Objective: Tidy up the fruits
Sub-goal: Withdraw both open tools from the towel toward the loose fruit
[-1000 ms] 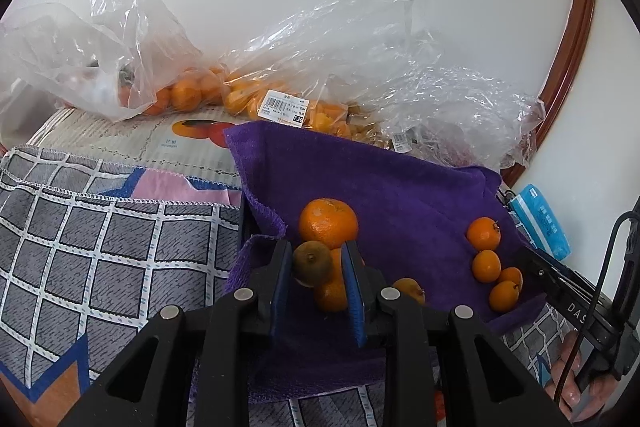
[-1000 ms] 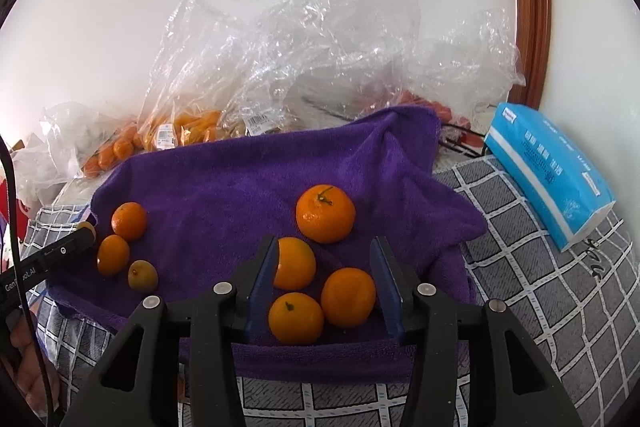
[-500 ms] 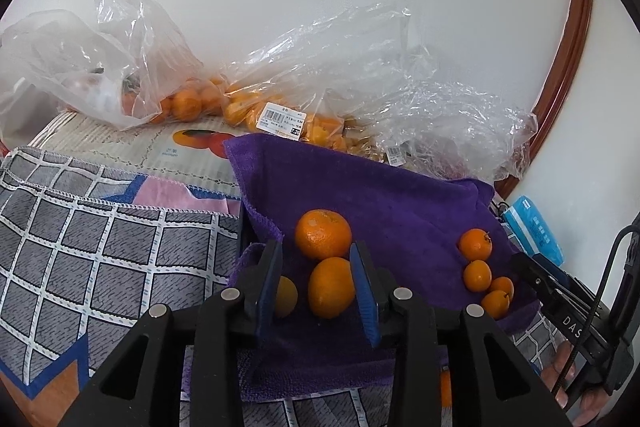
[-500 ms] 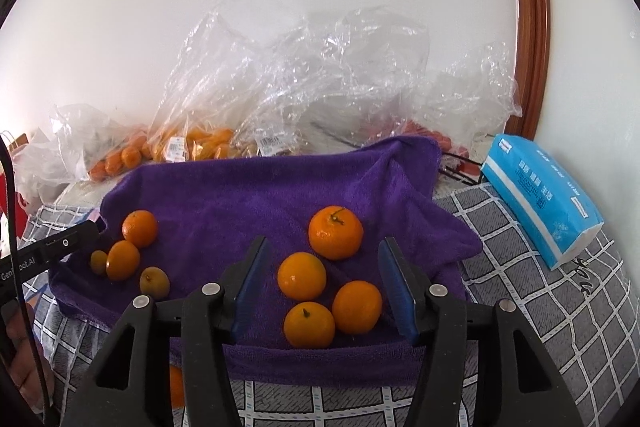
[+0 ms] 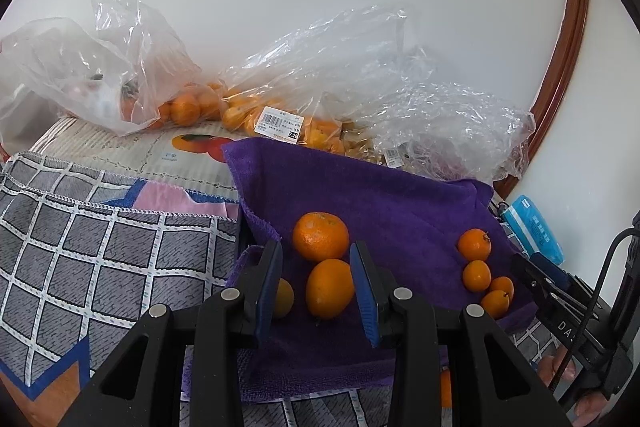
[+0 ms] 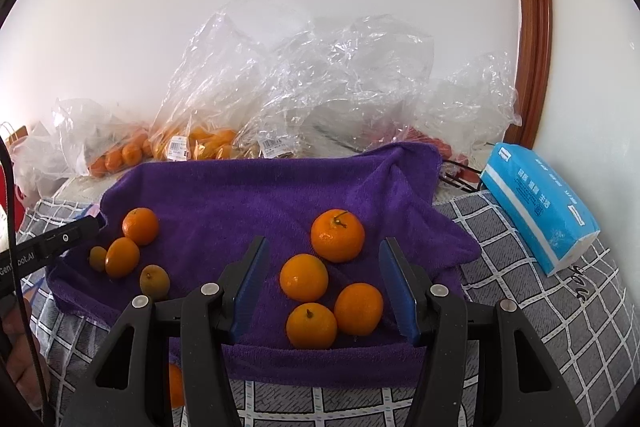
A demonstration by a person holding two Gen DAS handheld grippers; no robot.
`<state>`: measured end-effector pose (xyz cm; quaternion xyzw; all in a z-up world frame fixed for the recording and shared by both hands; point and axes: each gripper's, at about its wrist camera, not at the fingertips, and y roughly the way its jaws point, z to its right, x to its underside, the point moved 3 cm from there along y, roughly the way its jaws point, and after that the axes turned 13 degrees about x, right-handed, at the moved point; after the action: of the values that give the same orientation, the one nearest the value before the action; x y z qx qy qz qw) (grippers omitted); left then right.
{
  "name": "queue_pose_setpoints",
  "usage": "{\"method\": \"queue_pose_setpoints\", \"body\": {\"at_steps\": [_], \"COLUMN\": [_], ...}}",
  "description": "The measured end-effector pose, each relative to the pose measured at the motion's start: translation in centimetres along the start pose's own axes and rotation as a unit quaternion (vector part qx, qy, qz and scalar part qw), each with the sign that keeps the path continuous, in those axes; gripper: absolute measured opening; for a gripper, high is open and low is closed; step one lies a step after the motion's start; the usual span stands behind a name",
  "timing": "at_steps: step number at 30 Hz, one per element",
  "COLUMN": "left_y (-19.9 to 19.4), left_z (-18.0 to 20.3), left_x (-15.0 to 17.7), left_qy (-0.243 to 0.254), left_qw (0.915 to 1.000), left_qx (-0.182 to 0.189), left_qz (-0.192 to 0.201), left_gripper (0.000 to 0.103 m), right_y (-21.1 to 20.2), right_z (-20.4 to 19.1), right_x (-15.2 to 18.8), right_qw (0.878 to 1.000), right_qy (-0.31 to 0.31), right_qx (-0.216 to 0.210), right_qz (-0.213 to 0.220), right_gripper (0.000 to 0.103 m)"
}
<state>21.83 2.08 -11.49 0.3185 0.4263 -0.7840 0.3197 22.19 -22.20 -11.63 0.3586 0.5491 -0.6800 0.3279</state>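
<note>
A: Now, log your left tongs [image 5: 316, 283] as released: blue pads spread, nothing pinched. An oval orange fruit [image 5: 330, 287] lies on the purple towel [image 5: 384, 203] in the gap between them, clear of both pads as far as the left wrist view shows.

B: And the neighbours?

A: A rounder mandarin [image 5: 320, 236] sits just beyond the oval fruit, touching it. A small yellowish fruit [image 5: 283, 297] is half hidden behind your left pad.

B: Your right tongs?

A: Your right tongs [image 6: 324, 287] are released too, pads wide apart. A cluster of four mandarins [image 6: 332, 283] lies on the towel between and beyond them; none is gripped. The far one carries a stem.

B: The other group?

A: At the towel's left end, in the right wrist view, two small oranges [image 6: 132, 241], a tiny one beside them, and a brownish small fruit [image 6: 154, 281] nearer.

B: Surroundings?

A: Clear plastic bags [image 6: 320, 83] of fruit stand along the far wall. A blue tissue pack [image 6: 540, 203] rests to the right on the grey checked cloth [image 6: 552, 327].
</note>
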Motion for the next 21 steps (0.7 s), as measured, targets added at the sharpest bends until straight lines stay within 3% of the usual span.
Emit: {"method": "queue_pose_setpoints", "body": {"at_steps": [5,12,21], "left_y": [-0.2,-0.4,-1.5], "left_z": [0.1,0.0,0.6], "left_x": [-0.1,-0.1,-0.5], "left_qy": [0.000,-0.005,-0.008], "left_qw": [1.0000,0.9999,0.9995], "left_qx": [0.004,0.011,0.021], "left_qz": [0.004,0.003,0.020], "left_gripper": [0.033,0.033,0.033], "right_y": [-0.3,-1.1,-3.8], "right_z": [-0.5,-0.9,-1.5], "right_x": [0.0,-0.3,0.7], "right_qw": [1.000,0.998,0.997], "right_qy": [-0.005,0.013,0.013], "right_qx": [-0.006,-0.056,-0.055], "right_qz": [-0.003,-0.027,-0.046], "right_gripper": [0.056,0.057,0.056]}}
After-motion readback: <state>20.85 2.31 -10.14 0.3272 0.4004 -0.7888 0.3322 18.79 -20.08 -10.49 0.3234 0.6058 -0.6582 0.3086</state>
